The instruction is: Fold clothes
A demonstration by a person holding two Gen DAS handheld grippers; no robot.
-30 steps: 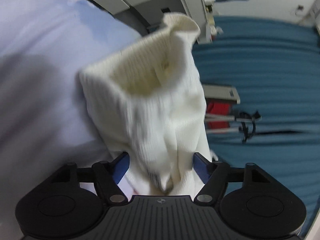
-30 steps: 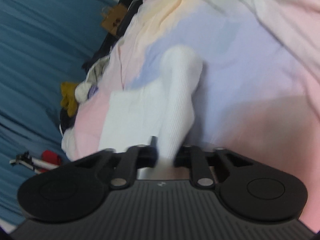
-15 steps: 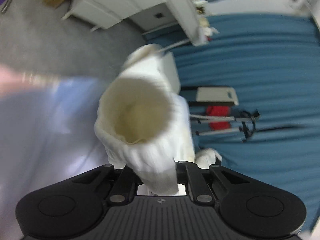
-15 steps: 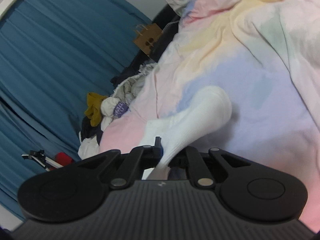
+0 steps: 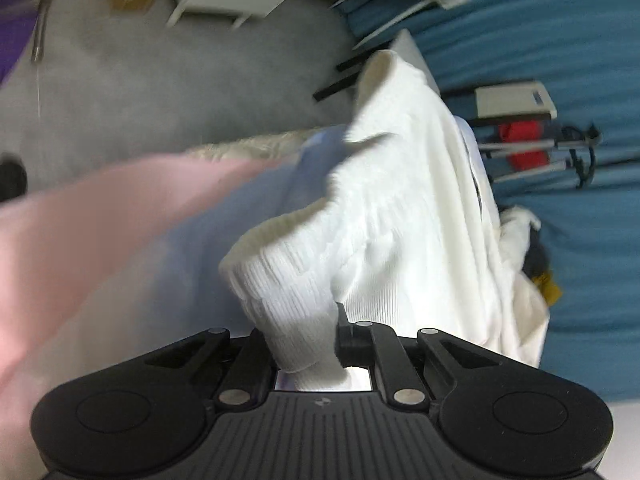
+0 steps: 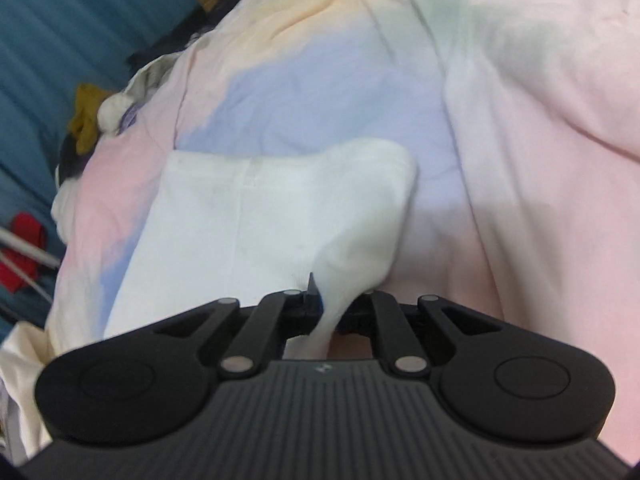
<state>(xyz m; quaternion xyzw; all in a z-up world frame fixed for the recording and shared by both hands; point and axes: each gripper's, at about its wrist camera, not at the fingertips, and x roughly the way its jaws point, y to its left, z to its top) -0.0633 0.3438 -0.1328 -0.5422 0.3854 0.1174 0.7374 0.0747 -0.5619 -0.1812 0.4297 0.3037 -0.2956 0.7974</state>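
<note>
Both grippers are pinching the same white ribbed sock (image 5: 400, 216), one at each end, above a pastel tie-dye bedsheet (image 6: 320, 92). The left gripper (image 5: 306, 334) has its fingers closed tight on the thick ribbed cuff, which bunches up and flops open just beyond the jaws, with the rest of the sock trailing away to the far right toward the blue curtain (image 5: 560, 32). The right gripper (image 6: 334, 308) is clamped narrowly on a thin corner of the sock, probably the toe end, while the sock's body spreads out flat to the near left across the sheet. A heap of unsorted laundry (image 6: 92, 120) sits at the far left edge of the bed. I'd judge this as the laying-out or doubling-over step: next, one end wants carrying over to meet the other, kept taut enough that the knit doesn't bunch or twist.
</note>
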